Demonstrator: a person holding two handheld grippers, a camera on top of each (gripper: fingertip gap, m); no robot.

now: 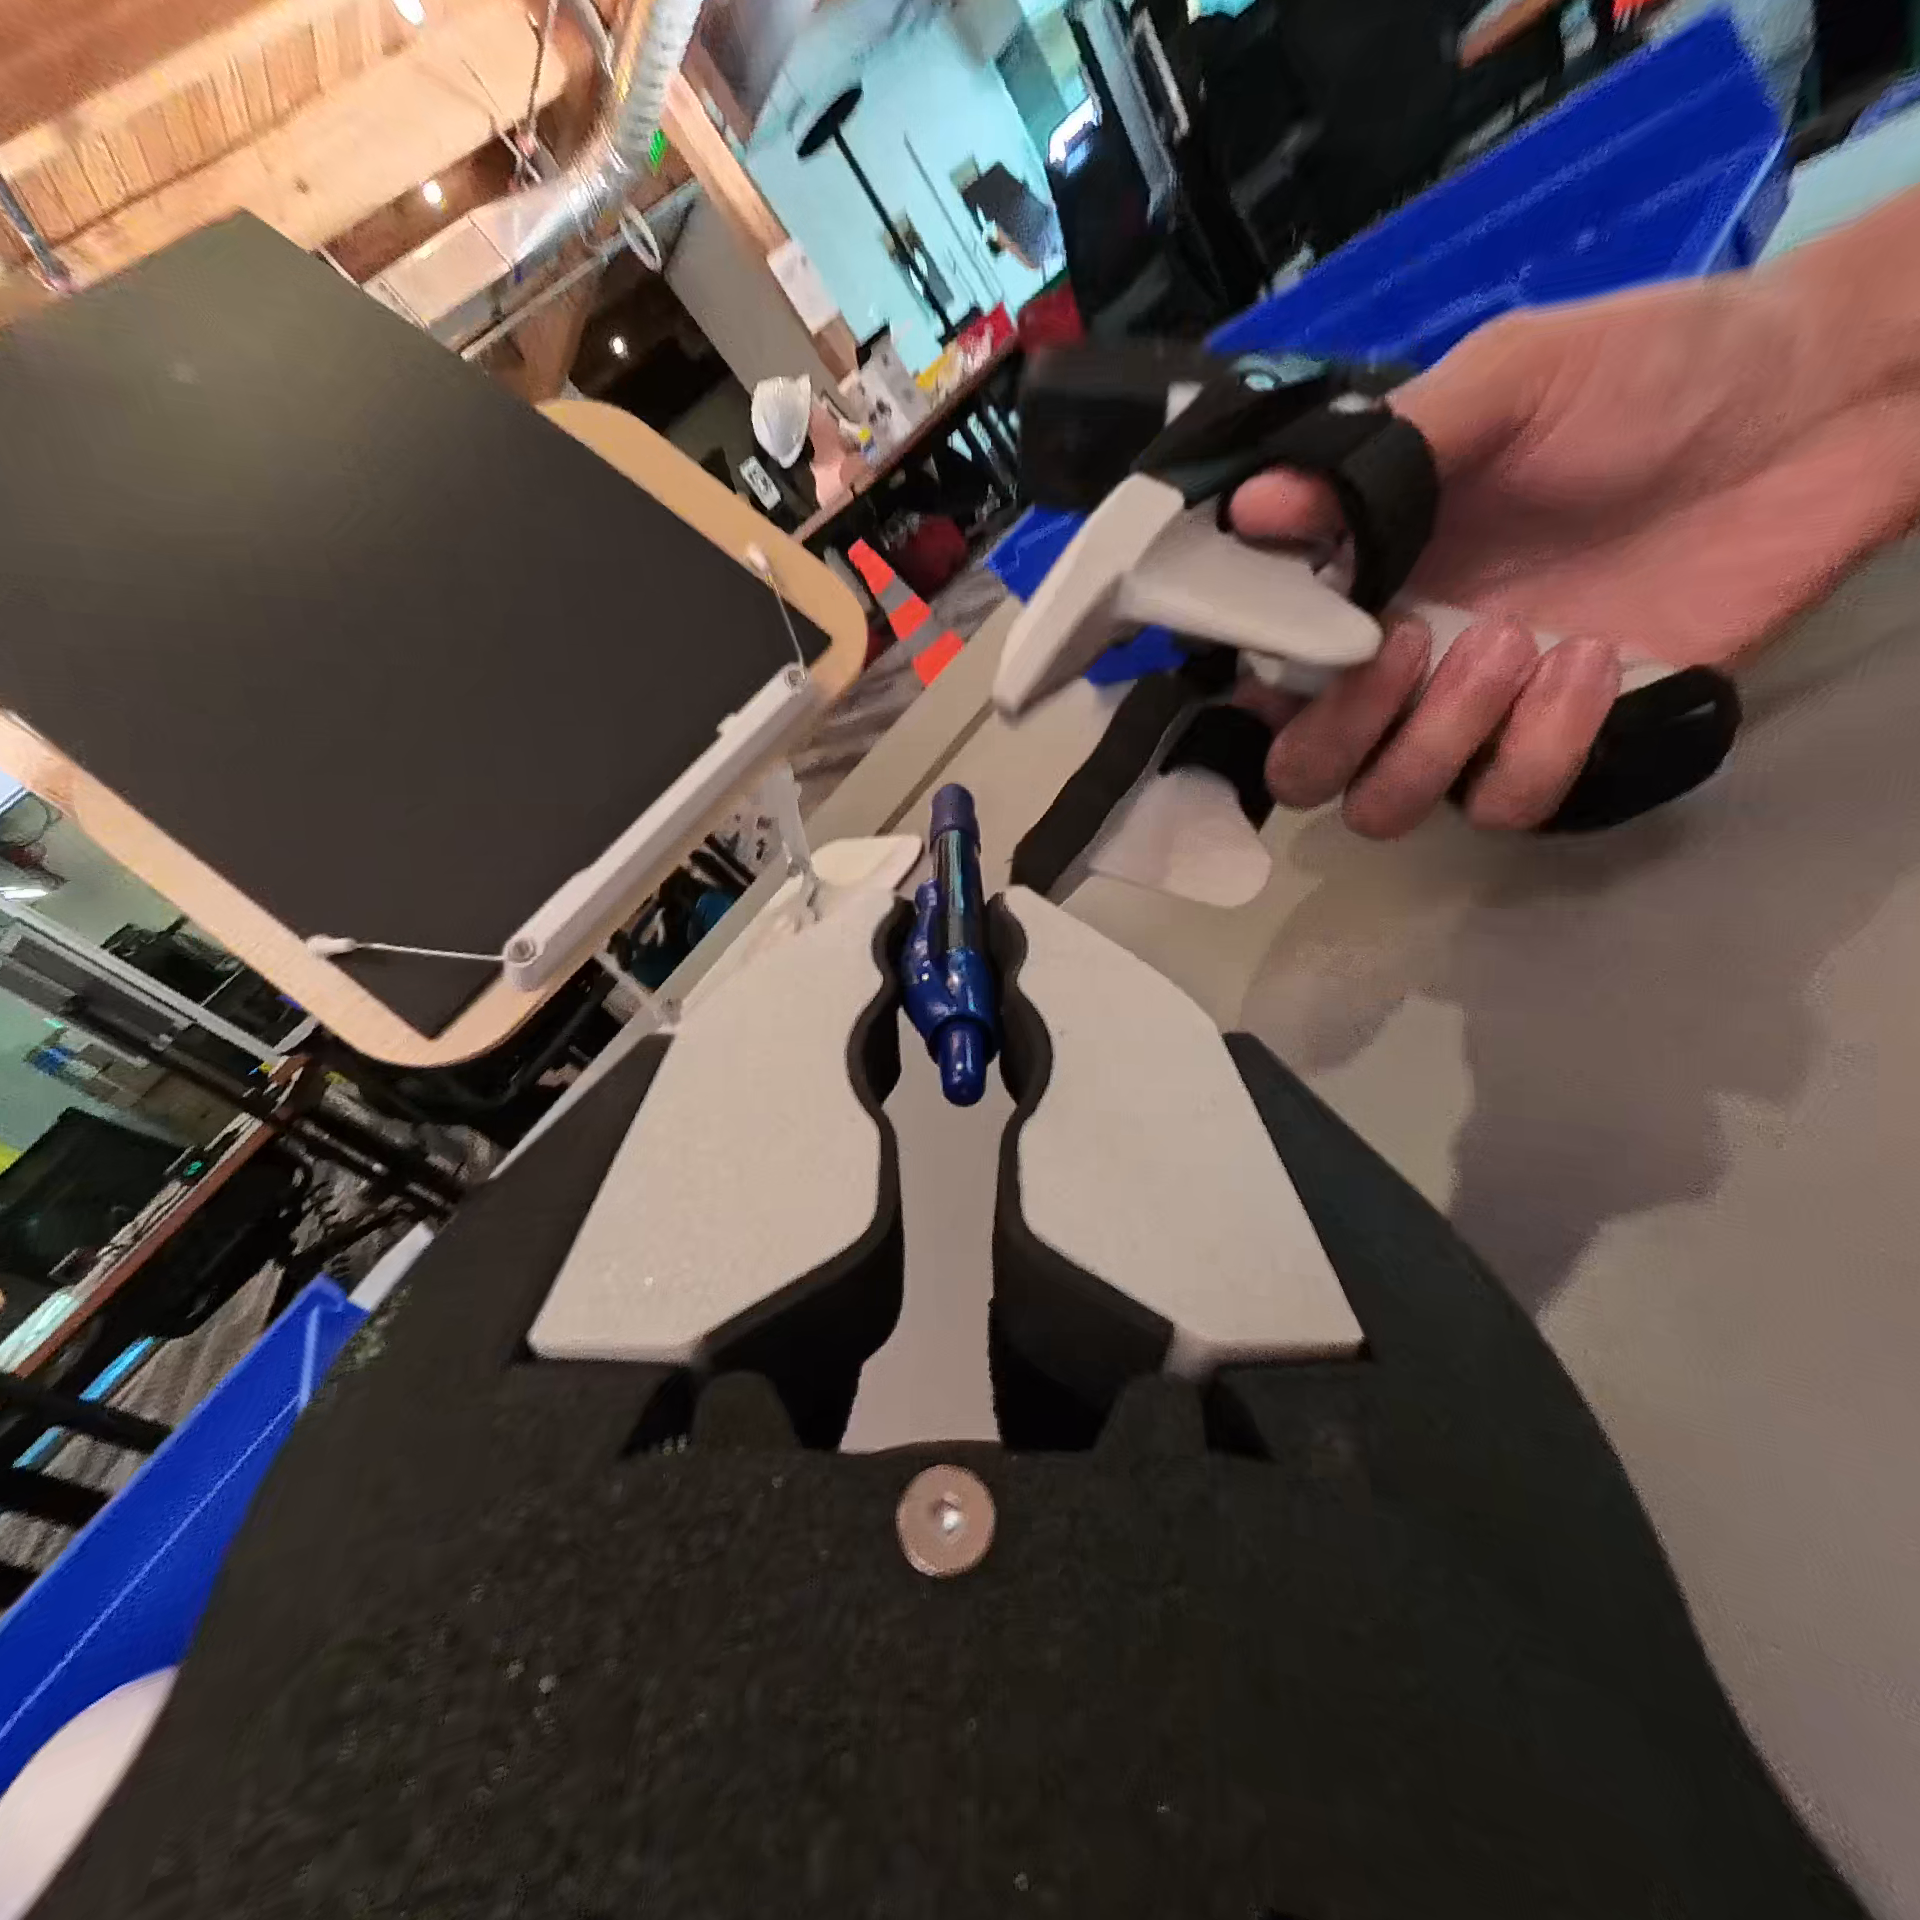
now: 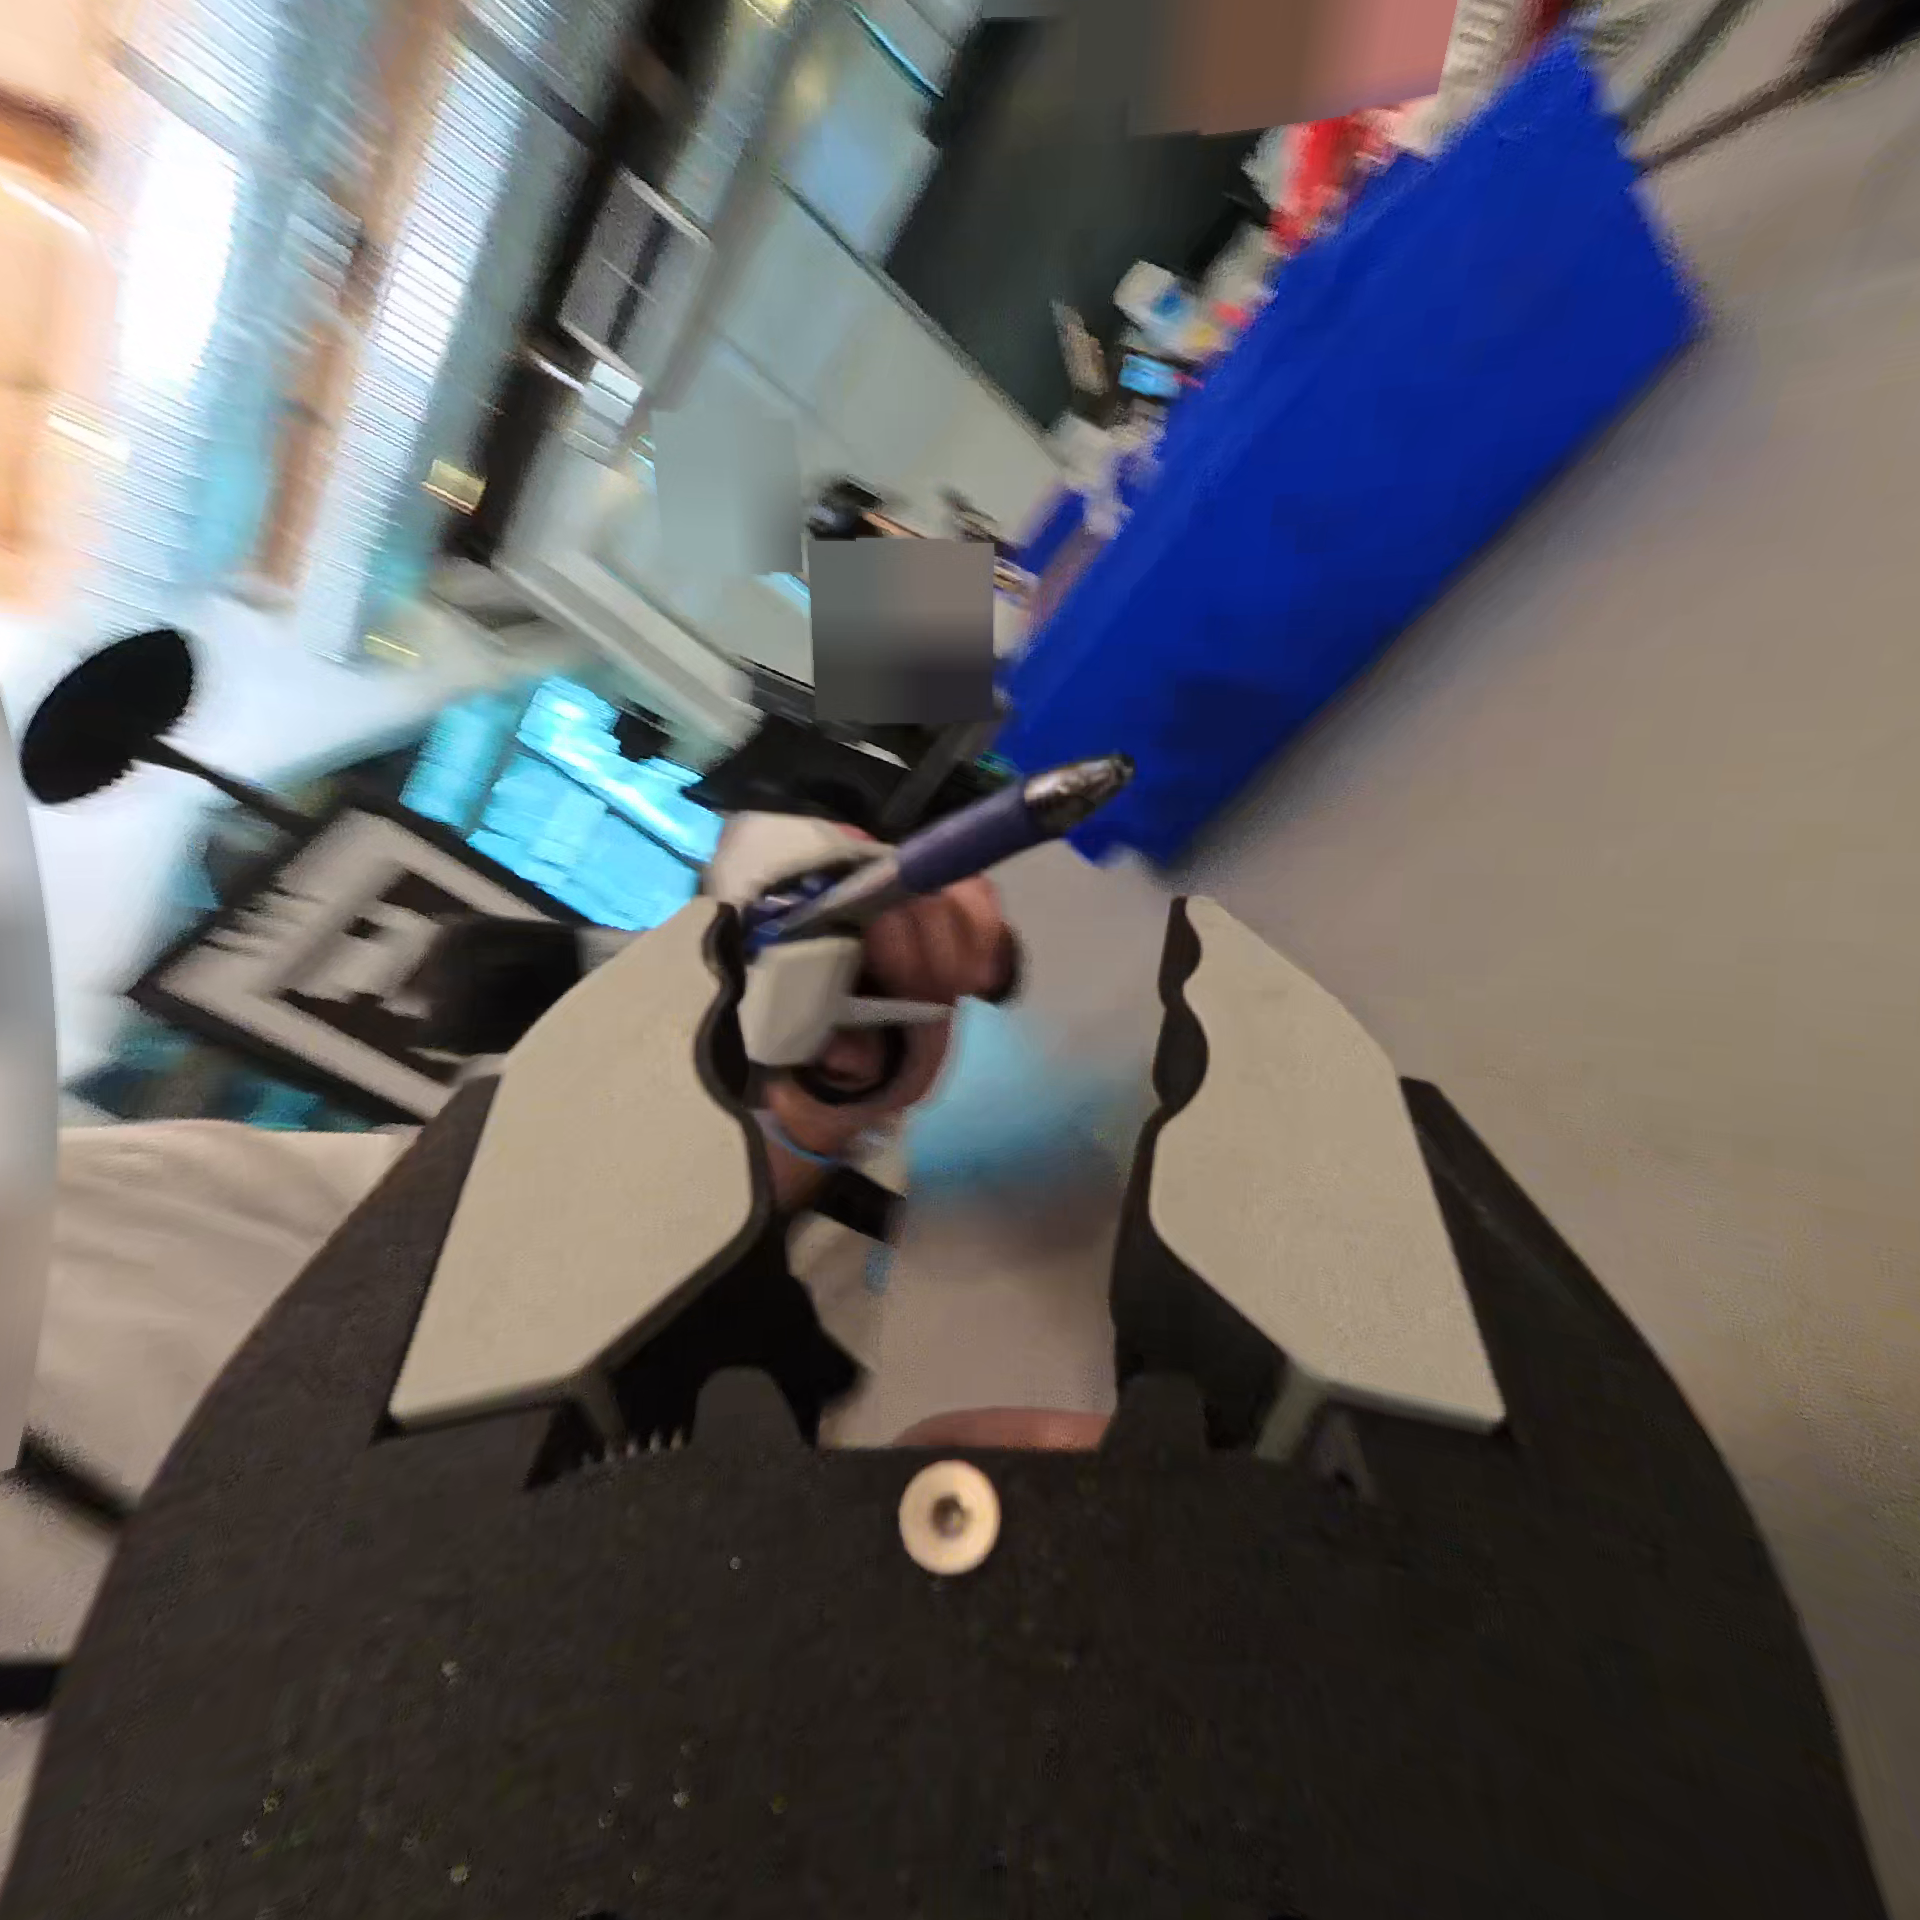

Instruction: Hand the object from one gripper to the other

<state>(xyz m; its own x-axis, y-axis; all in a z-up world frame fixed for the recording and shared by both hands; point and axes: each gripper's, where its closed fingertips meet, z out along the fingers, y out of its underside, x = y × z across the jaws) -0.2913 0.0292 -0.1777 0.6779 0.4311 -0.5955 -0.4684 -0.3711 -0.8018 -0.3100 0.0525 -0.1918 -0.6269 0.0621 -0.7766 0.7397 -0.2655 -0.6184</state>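
Over grey table (image 1: 1662, 1039), blue pen (image 1: 951, 935).

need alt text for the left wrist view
The left gripper is shut on a blue pen above a grey table. Beyond it, a hand holds the right gripper, with blue bins behind.

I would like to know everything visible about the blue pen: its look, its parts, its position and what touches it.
The blue plastic click pen has a glossy dark barrel, a blue clip, a push button at one end, a matte purple-blue grip and a silvery metal cone tip. The left gripper is shut on it, its jaws pinching the clip end, so the grip and tip stick out forward into the air, tilted. The open right gripper does not touch it. It is held above the grey table.
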